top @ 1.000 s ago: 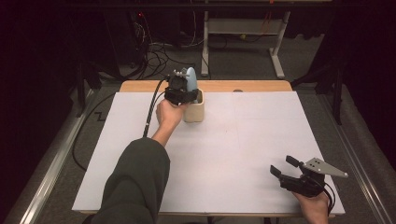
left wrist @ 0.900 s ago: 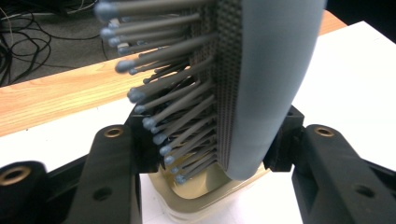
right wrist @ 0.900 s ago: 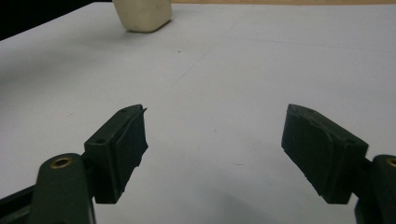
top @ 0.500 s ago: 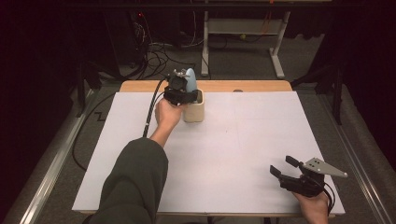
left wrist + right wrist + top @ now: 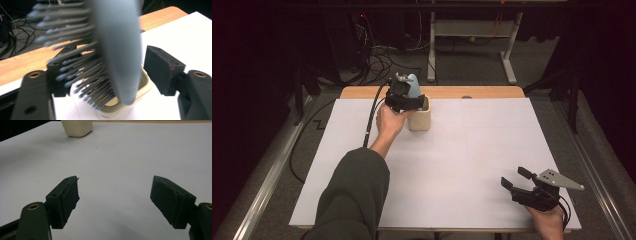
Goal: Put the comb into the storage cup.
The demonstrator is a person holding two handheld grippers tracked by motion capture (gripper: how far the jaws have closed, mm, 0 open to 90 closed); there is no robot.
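High view: the left hand-held gripper is at the far edge of the tabletop, just over a cream cup. A light blue hairbrush stands with its head up and its lower end down in the cup.

Left gripper view: the brush is between the two black jaws, bristles pointing to the left jaw side, pic a bit blurred. The jaws have just been opening; the right pad is clearly apart from the brush back, so the gripper is spread w/ the brush between, not pinched. The brush tip sits inside the cup.

Right hand-held gripper is near the front right corner of the tabletop, well apart from the cup. Right gripper view: its jaws are spread wide, w/ bare white tabletop between them; the cup is far off at the top left.
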